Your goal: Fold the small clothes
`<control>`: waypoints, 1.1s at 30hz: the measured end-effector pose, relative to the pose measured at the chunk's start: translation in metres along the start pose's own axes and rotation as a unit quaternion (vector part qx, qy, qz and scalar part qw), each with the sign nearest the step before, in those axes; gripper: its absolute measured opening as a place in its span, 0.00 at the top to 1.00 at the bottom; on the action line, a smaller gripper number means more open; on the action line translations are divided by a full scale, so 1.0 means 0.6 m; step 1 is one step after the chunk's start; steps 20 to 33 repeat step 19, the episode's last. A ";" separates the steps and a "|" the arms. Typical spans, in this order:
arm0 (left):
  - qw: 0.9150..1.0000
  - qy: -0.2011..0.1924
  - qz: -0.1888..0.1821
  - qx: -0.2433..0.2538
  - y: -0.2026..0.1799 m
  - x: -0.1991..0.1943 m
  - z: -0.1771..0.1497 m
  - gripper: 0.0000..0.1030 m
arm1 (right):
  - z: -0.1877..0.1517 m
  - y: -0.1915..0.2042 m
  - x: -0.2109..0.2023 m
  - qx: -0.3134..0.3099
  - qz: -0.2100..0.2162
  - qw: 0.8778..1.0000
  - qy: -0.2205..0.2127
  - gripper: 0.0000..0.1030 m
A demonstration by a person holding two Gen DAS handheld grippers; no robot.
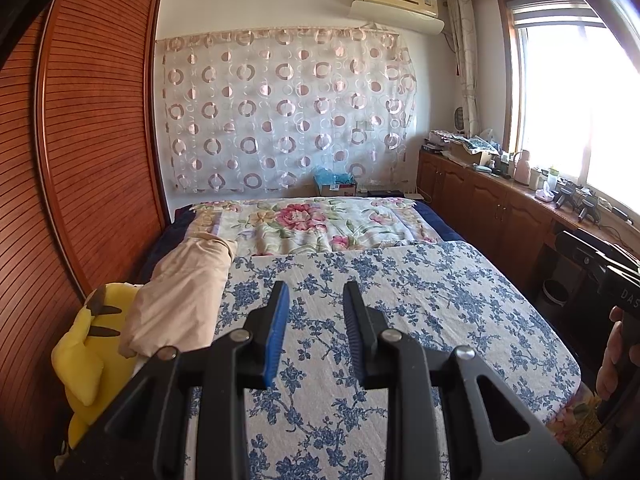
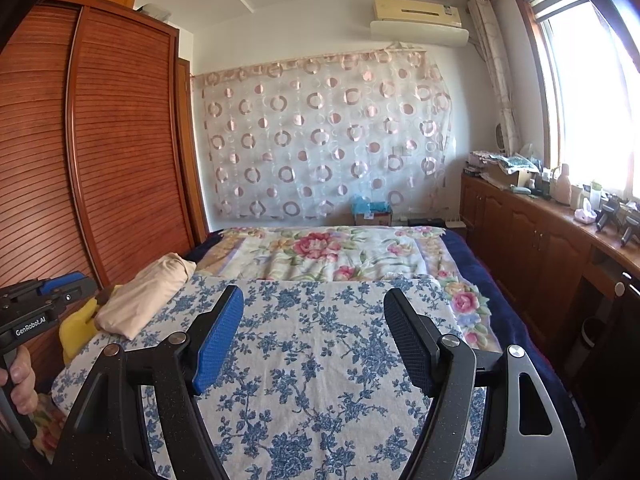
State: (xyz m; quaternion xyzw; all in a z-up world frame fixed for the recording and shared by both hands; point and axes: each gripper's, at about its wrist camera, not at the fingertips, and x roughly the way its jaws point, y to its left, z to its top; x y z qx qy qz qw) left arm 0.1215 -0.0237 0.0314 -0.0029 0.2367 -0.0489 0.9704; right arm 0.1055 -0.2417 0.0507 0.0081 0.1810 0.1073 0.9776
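A beige bundle of cloth lies at the left side of the bed on a blue-and-white floral cover; it also shows in the right wrist view. My left gripper is open and empty, held above the cover to the right of the bundle. My right gripper is wide open and empty above the cover. The left gripper's body shows at the left edge of the right wrist view. No other small garment is in view.
A yellow plush toy sits left of the bundle against a wooden slatted wardrobe. A pink floral blanket covers the bed's far half. Wooden cabinets with clutter run under the window on the right.
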 end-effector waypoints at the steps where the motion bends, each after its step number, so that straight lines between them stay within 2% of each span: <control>1: 1.000 0.000 -0.001 0.000 -0.001 0.000 0.000 0.75 | 0.000 0.000 0.000 0.001 0.001 1.000 0.001 0.28; 33: 1.000 -0.012 -0.006 0.005 -0.018 -0.024 0.013 0.75 | 0.003 -0.001 0.000 0.002 -0.001 1.000 -0.002 0.28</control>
